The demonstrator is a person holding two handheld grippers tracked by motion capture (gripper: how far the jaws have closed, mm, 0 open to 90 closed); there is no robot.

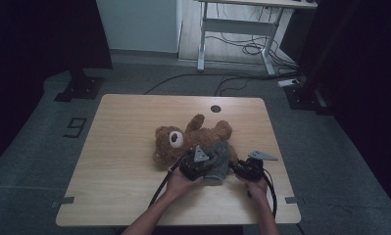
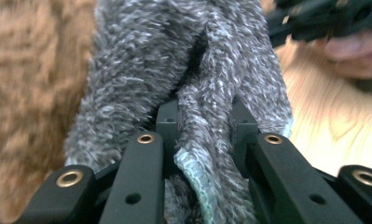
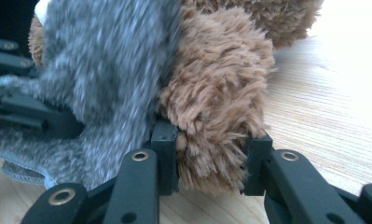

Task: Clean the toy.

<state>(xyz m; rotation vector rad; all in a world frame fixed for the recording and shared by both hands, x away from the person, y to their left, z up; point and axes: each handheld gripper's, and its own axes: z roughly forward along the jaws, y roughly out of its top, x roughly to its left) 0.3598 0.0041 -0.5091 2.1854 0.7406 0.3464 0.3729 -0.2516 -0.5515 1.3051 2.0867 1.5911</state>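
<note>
the person is dressing the teddy bear [image 1: 190, 139], mid-frame on the surface [image 1: 114, 181]. its long axis runs from head at left towards upper right. the left claw [image 2: 204, 135] is clenched on the grey fleece garment [image 1: 220, 161]; the right claw [image 3: 211, 158] grips a brown paw [image 3: 221, 102]. next, i'd judge, the fleece must be drawn over that limb.

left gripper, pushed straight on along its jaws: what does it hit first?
The grey fuzzy cloth it already pinches: the left gripper would bunch that first. Beyond it, probably the brown teddy bear at the cloth's left edge, though depth is hard to judge.
</note>
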